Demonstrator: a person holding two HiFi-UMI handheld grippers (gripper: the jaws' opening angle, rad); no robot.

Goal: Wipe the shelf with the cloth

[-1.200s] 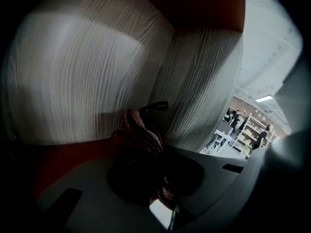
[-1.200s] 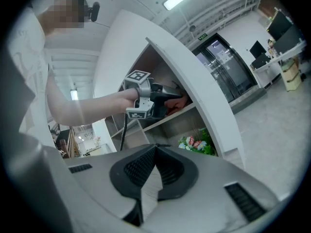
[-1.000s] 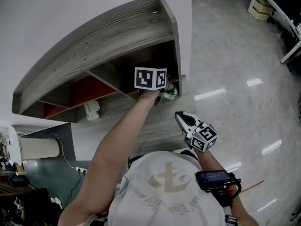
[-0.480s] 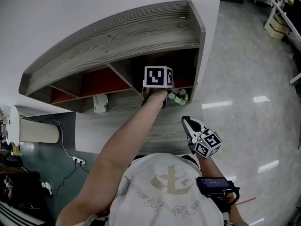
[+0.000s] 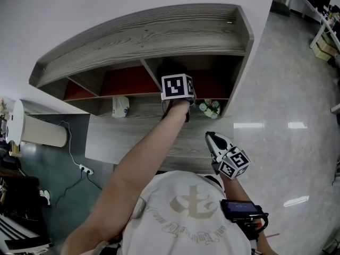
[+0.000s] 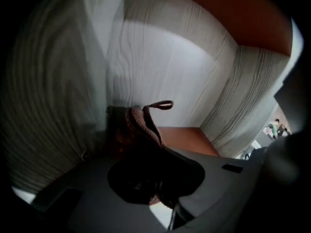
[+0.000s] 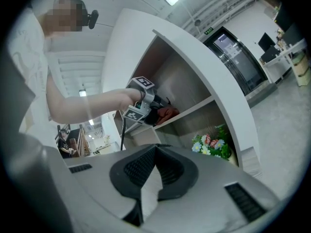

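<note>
Left gripper (image 6: 146,147) fingers clamped on brown cloth (image 6: 140,123) inside shelf (image 5: 159,36) — soft, limp, light; bunched fold likely holds best. Right gripper (image 7: 151,171) fingers closed, empty.

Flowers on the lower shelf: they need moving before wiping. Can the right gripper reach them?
Probably yes: the right gripper is empty, and the flowers stand at the open shelf front, nothing between.

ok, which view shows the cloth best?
Left gripper view: the cloth fills the middle, clamped in the tongs of the left gripper. Right gripper view shows it small, at the shelf. Head view: hidden behind that gripper.
</note>
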